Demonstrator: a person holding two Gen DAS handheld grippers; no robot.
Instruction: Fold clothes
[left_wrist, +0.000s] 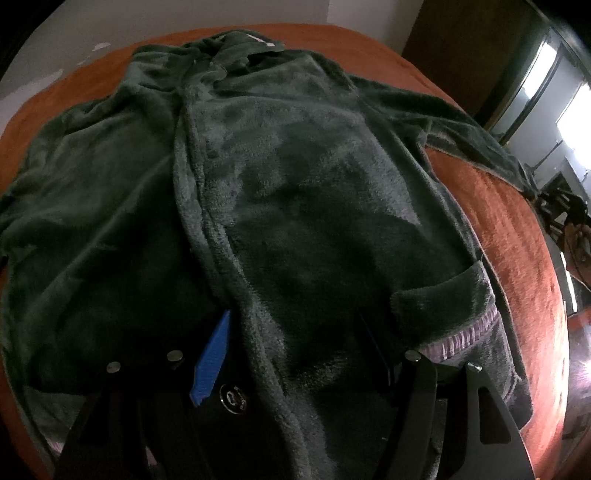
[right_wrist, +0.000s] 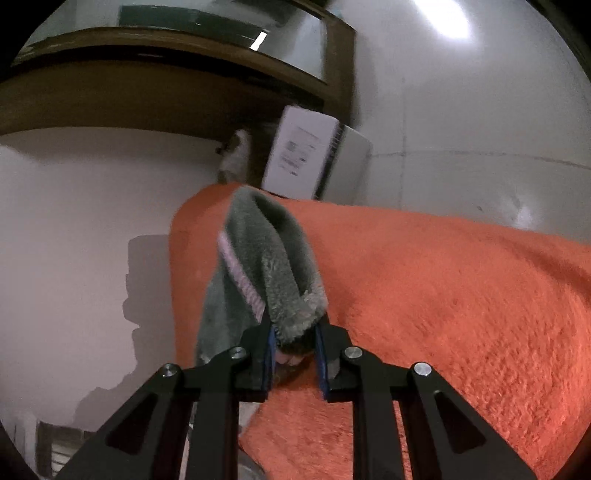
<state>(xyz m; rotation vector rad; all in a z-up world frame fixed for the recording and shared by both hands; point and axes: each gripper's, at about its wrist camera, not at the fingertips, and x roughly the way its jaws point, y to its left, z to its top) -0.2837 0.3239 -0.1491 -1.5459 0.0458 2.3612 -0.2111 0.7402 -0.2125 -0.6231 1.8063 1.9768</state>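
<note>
A dark green fleece robe lies spread front-up on an orange bed cover, collar at the far end. In the left wrist view its near hem drapes over my left gripper, whose jaws stand wide apart. One blue pad shows, and fleece hides the other finger. A pocket with lilac trim sits at the near right. In the right wrist view my right gripper is shut on the cuff of a green sleeve with a lilac stripe. That sleeve is lifted off the orange cover.
The bed's corner drops off to the left of the held sleeve, with a white wall behind. A white box stands past the far edge under a wooden shelf. Bright windows and dark clutter lie beyond the bed's right side.
</note>
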